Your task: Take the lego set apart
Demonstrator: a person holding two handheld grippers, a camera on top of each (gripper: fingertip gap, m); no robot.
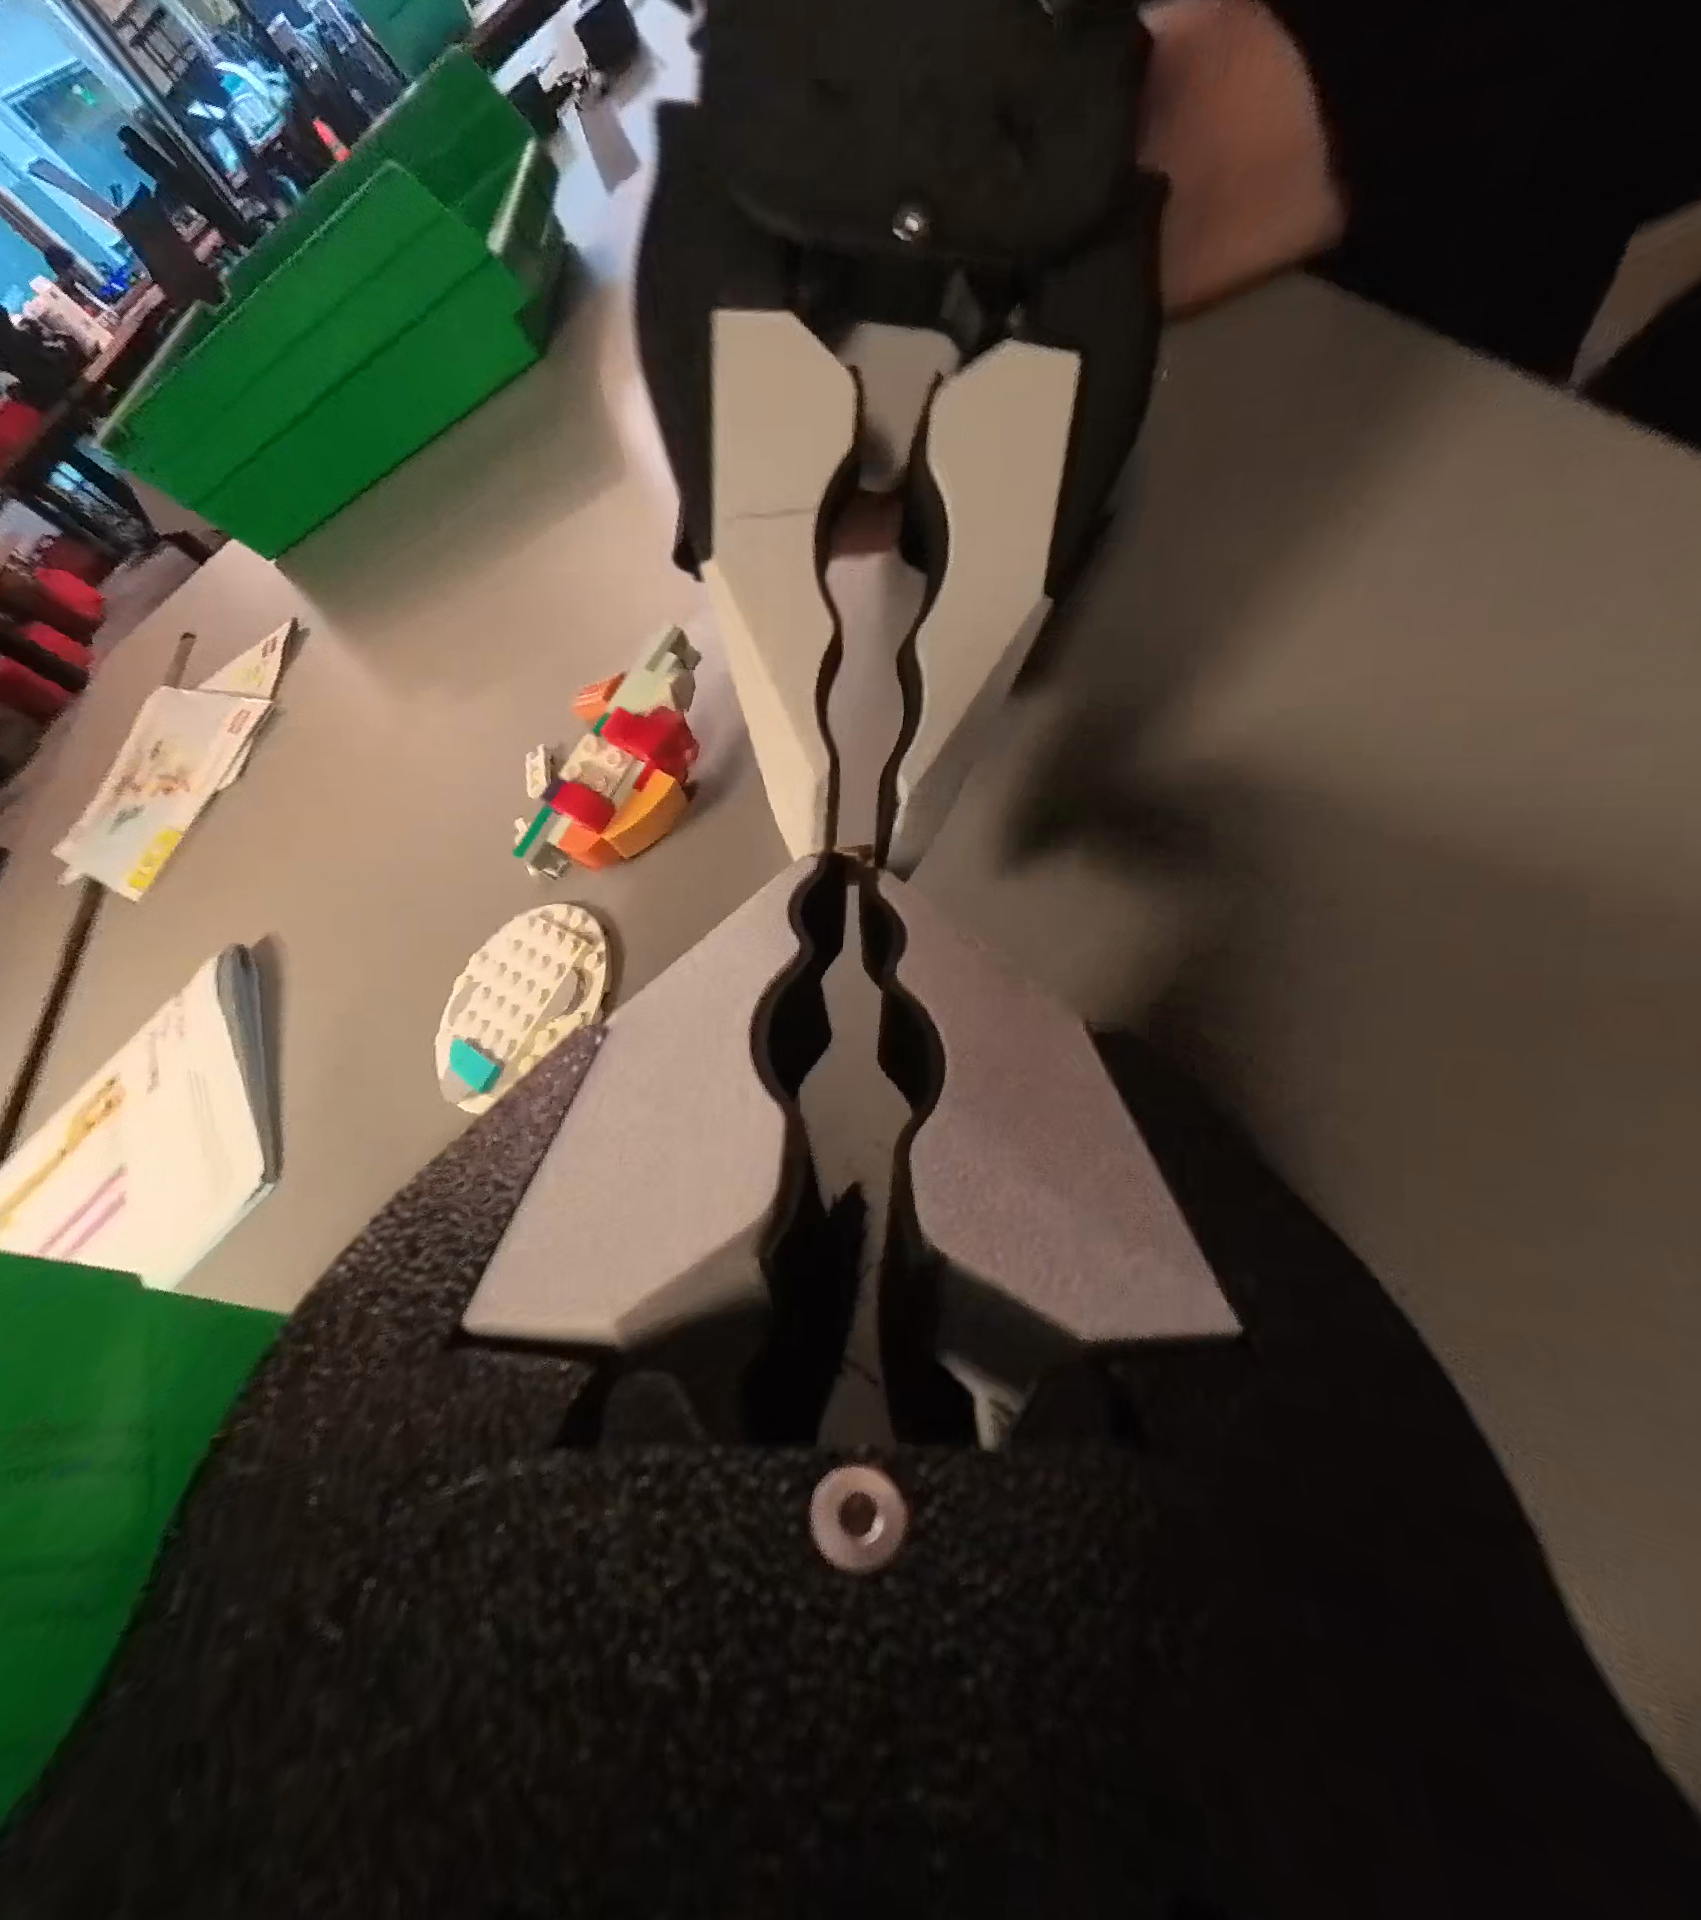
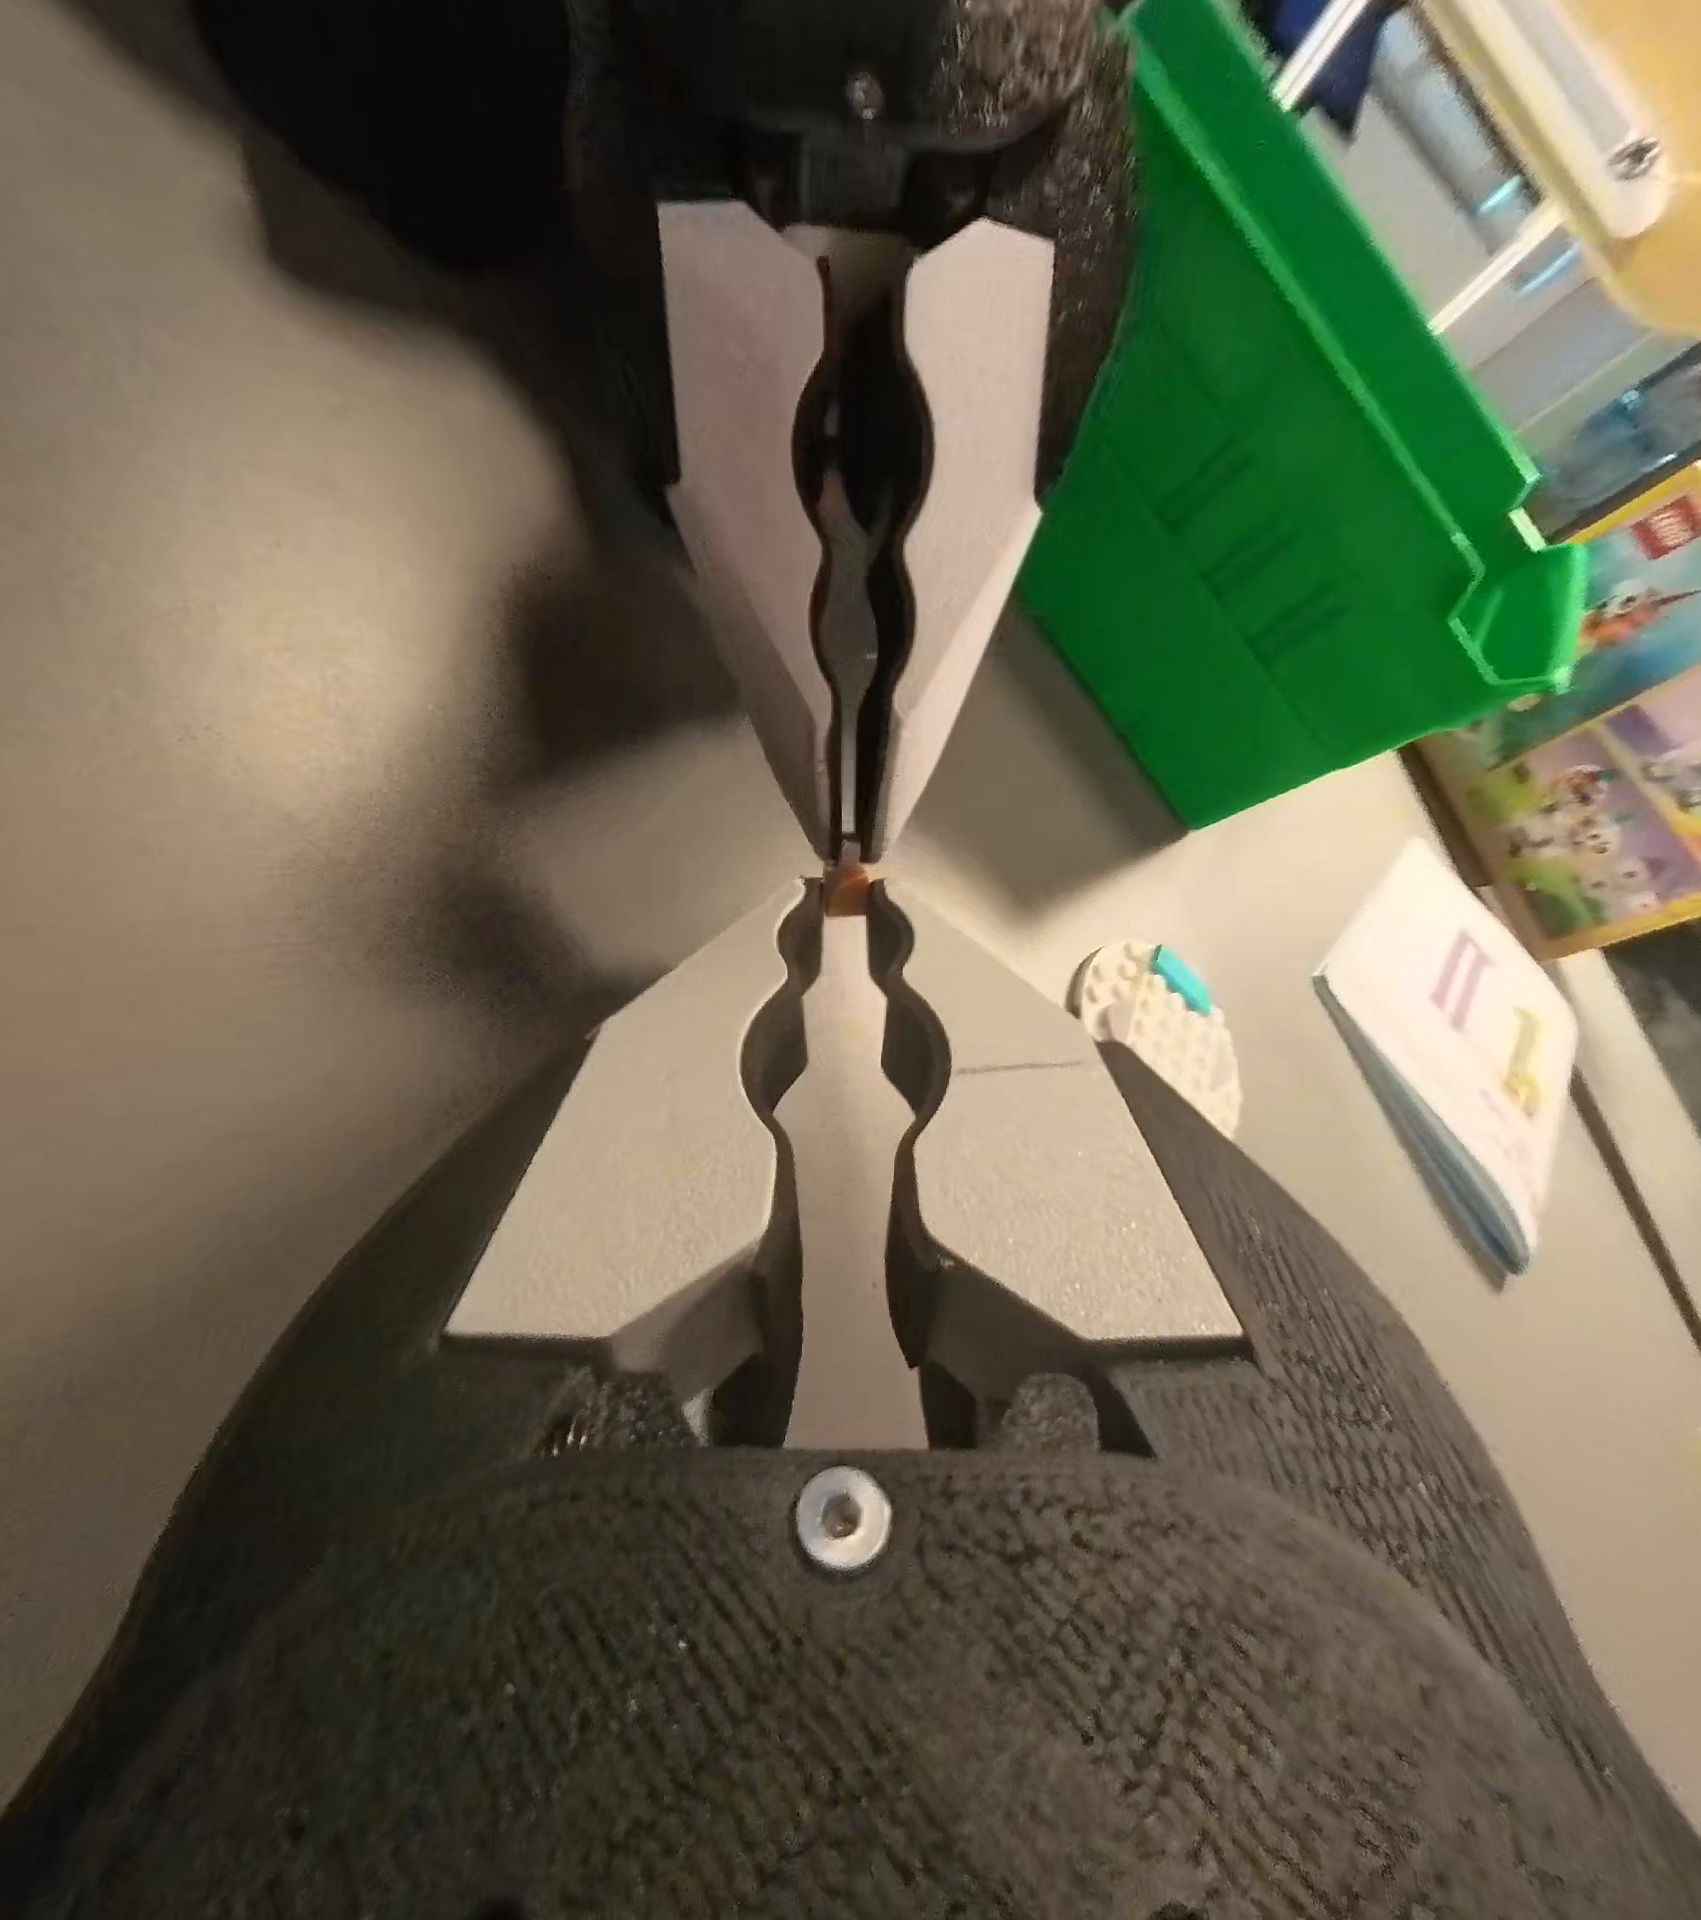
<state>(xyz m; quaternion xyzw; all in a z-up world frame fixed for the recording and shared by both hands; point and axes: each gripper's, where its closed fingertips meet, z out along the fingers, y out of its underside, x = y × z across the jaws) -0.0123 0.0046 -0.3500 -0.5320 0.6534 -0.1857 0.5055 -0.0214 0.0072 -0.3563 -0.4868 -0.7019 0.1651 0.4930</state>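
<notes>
The two grippers meet tip to tip above the grey table, and between them sits one tiny orange-brown piece, pinched at both ends. The left gripper has its jaws drawn nearly together around that piece at the very tips, and the right gripper clamps the same piece from the opposite side, its jaws just as close. The piece is so small that its shape is hard to make out. Off to the side on the table lies the rest of the lego set: a colourful cluster of bricks in red, orange, white and pale green, tipped over on its side, and nearer the left gripper a round white studded plate with a single teal brick on its edge. The cluster and the plate lie apart from each other. Instruction booklets lie farther out, and another open booklet rests beside a green bin. More green bins stand stacked at the far end, and a colourful set box leans behind one bin in the right wrist view.
</notes>
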